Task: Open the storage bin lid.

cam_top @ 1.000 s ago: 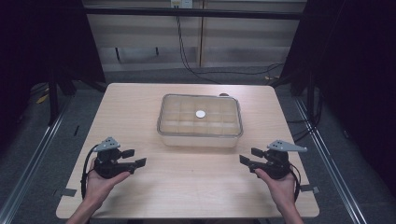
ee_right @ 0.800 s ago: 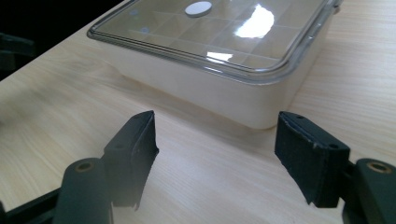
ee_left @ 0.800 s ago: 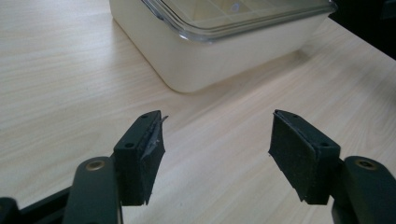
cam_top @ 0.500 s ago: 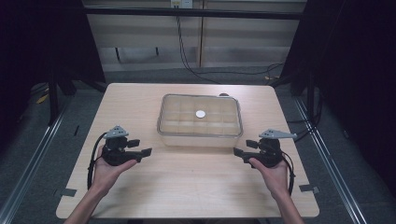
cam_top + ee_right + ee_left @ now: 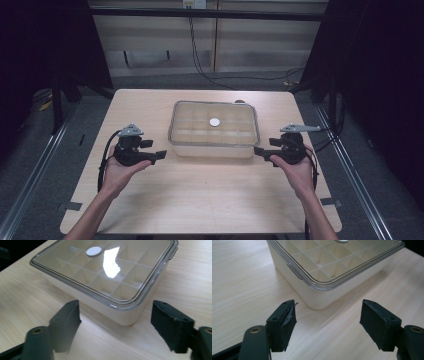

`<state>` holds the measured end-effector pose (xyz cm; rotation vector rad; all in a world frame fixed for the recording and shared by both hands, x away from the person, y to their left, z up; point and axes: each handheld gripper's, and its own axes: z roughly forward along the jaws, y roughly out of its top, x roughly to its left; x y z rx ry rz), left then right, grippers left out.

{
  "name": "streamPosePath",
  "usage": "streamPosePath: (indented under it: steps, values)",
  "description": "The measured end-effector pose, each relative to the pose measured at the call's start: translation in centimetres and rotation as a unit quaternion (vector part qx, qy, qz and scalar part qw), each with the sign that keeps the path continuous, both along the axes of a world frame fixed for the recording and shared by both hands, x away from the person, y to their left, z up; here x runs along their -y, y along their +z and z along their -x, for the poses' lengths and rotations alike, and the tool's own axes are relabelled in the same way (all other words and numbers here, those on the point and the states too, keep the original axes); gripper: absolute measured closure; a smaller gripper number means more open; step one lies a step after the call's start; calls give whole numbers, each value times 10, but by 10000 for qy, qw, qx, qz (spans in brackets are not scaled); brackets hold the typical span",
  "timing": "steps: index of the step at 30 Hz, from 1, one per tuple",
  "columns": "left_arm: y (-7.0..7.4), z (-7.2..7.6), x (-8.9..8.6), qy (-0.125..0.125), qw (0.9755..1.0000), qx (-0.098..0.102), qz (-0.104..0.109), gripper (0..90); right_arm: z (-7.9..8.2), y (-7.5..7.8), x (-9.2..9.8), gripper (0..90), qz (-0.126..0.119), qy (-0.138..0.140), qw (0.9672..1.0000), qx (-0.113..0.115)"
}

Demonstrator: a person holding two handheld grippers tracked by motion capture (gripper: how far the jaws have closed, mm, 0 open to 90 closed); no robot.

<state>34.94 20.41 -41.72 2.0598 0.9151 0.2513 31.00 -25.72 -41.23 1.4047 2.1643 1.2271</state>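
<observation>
A: Bench (image 5: 150, 107) first. It's a pale wood-grain bench with rounded corners, and sitting around the middle of it, toward the far side, is a cream rectangular plastic box (image 5: 214, 149) with a clear lid (image 5: 235, 127). You can see a grid of small compartments through the lid, and there's a little white round disc (image 5: 215, 122) on top of the lid near its centre.

B: And the claws?

A: The left claw (image 5: 159, 155) is held in the person's left hand (image 5: 116, 172) just off the box's left near corner, jaws pointing at it. In the left gripper view (image 5: 328, 327) the two black jaws are spread wide with nothing between them, and the box corner sits just beyond the gap. Not touching.

B: Same on the other side?

A: Pretty much mirrored. The right claw (image 5: 258, 151) is in the right hand (image 5: 295, 172), close to the box's right near corner. In the right gripper view (image 5: 115, 325) its jaws are also wide apart and empty, corner of the box right ahead. A bright glare patch sits on the lid there.
</observation>
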Motion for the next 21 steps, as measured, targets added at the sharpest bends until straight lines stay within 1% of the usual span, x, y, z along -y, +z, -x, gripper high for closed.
streamPosePath:
  steps: [1,2,3,4,6,7,8,9,10,11,12,13,15,16,17,18,19,20,21]
  values:
    - [0,0,0,0,10000,0,0,285,0,0,0,229,0,0,10000,0]
    - [2,-4,1,2,10000,18,-34,285,-2,1,0,221,-2,37,10000,-32]
    - [4,-6,1,32,10000,36,-45,274,-9,3,2,222,14,64,9999,-81]
    - [6,-8,1,69,9999,70,-38,274,-9,3,2,222,14,64,9999,-81]
    - [10,-14,-1,143,9998,31,145,272,-14,6,3,234,-12,82,9999,-94]
    - [12,-18,-1,188,9997,20,173,274,-19,8,3,240,-39,98,9999,-127]
    - [12,-18,-1,188,9997,20,173,277,-21,9,3,241,-39,89,9998,-145]
    - [12,-21,-1,245,9995,27,182,277,-21,9,3,241,-39,89,9998,-145]
    - [11,-29,1,188,9997,-32,144,284,-29,10,2,245,17,122,9997,-189]
    - [11,-29,1,188,9997,-32,144,288,-29,10,2,245,17,122,9997,-189]
    - [10,-33,3,158,9998,-28,91,288,-32,10,2,251,6,106,9997,-216]
    - [9,-35,4,80,9999,-4,86,291,-36,9,1,271,-9,129,9995,-287]
    - [7,-39,7,50,9999,57,66,296,-42,8,-3,295,3,218,9992,-323]
    - [6,-41,9,39,9999,18,117,296,-42,8,-3,295,3,218,9992,-323]
    - [5,-43,10,26,9999,-5,141,284,-44,7,-4,299,20,283,9991,-301]
    - [4,-47,12,84,9998,-69,174,276,-48,8,-6,290,67,345,9990,-293]
    - [4,-47,12,84,9998,-69,174,264,-48,8,-6,290,67,345,9990,-293]
    - [5,-53,12,85,9997,-152,180,254,-53,9,-6,237,99,265,9992,-287]
    - [5,-55,13,94,9996,-159,201,254,-56,10,-6,255,67,229,9992,-330]
